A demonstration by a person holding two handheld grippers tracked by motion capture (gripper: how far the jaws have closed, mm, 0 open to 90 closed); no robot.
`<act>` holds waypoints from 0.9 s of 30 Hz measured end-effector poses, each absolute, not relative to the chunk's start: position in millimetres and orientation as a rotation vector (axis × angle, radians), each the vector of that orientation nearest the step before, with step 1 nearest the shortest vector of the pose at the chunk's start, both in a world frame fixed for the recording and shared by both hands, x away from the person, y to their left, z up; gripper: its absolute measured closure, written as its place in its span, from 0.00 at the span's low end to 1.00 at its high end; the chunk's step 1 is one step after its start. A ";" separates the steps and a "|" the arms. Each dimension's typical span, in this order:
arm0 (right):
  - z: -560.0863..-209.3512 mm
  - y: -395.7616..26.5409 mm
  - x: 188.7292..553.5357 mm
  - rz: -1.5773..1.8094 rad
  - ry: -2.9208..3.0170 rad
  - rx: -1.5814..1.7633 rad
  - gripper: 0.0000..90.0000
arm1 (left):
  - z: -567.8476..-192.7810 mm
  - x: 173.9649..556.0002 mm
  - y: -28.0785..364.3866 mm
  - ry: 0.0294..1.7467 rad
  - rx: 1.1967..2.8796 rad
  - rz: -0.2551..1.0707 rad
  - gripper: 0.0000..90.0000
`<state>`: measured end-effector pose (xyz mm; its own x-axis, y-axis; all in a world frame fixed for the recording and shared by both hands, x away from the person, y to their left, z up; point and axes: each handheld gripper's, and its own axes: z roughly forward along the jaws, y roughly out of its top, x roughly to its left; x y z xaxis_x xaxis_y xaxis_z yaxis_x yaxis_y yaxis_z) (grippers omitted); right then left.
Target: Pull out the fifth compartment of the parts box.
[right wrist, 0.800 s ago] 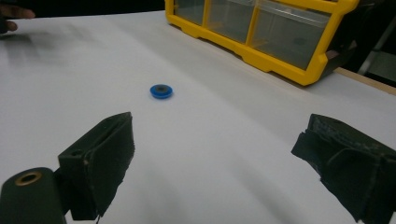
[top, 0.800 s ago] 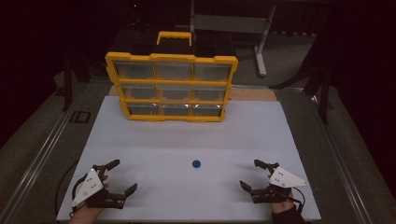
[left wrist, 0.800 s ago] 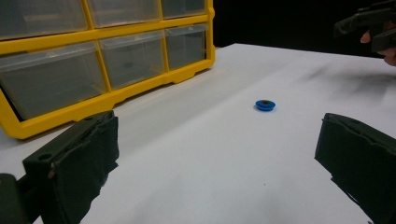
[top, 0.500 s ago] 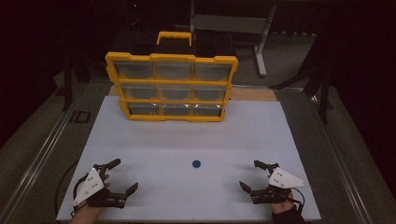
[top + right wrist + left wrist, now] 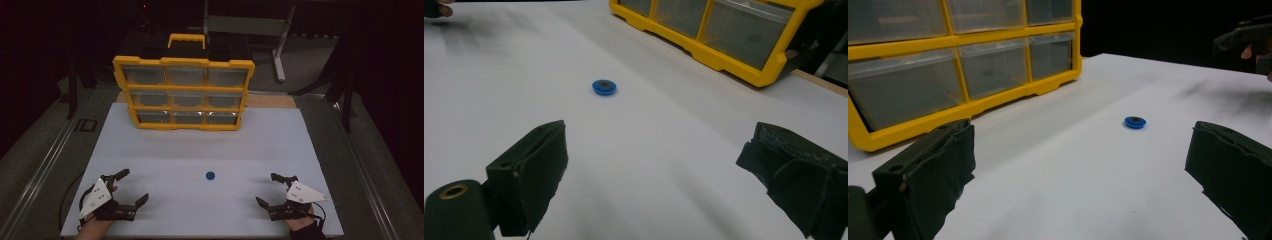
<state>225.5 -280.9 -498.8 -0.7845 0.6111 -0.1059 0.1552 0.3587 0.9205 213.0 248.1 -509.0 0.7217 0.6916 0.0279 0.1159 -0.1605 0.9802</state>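
A small blue disc (image 5: 210, 175) lies flat on the white table (image 5: 200, 150), near its front middle. It also appears as the blue disc (image 5: 1135, 122) ahead of the left jaws and the blue disc (image 5: 604, 86) ahead of the right jaws. My left gripper (image 5: 132, 186) rests at the front left corner, open, nothing between its jaws. My right gripper (image 5: 269, 189) rests at the front right, open and empty as well. Both point inward toward the disc, each well apart from it.
A yellow drawer organiser (image 5: 184, 92) with clear drawers stands upright at the back of the table, its handle on top. Metal rails run along both table sides. A grey stand (image 5: 250, 25) sits behind in the dark.
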 end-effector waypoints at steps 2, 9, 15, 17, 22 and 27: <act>-498.1 -279.3 225.0 1.407 2.202 0.661 0.10 | -508.9 213.0 247.7 0.654 1.681 0.570 0.00; -487.9 -273.2 221.2 1.376 2.206 0.628 0.11 | -508.8 212.7 247.9 0.658 1.676 0.563 0.00; -478.4 -267.8 219.0 1.380 2.205 0.610 0.11 | -508.5 212.8 247.3 0.660 1.672 0.562 0.00; -476.1 -267.1 218.6 1.384 2.205 0.607 0.11 | -508.6 212.8 247.3 0.660 1.673 0.562 0.00; -461.8 -265.7 219.0 1.359 2.193 0.585 0.11 | -508.7 212.8 247.7 0.661 1.671 0.558 0.00; -441.3 -262.9 222.2 1.324 2.168 0.532 0.11 | -508.5 212.5 247.6 0.657 1.672 0.562 0.00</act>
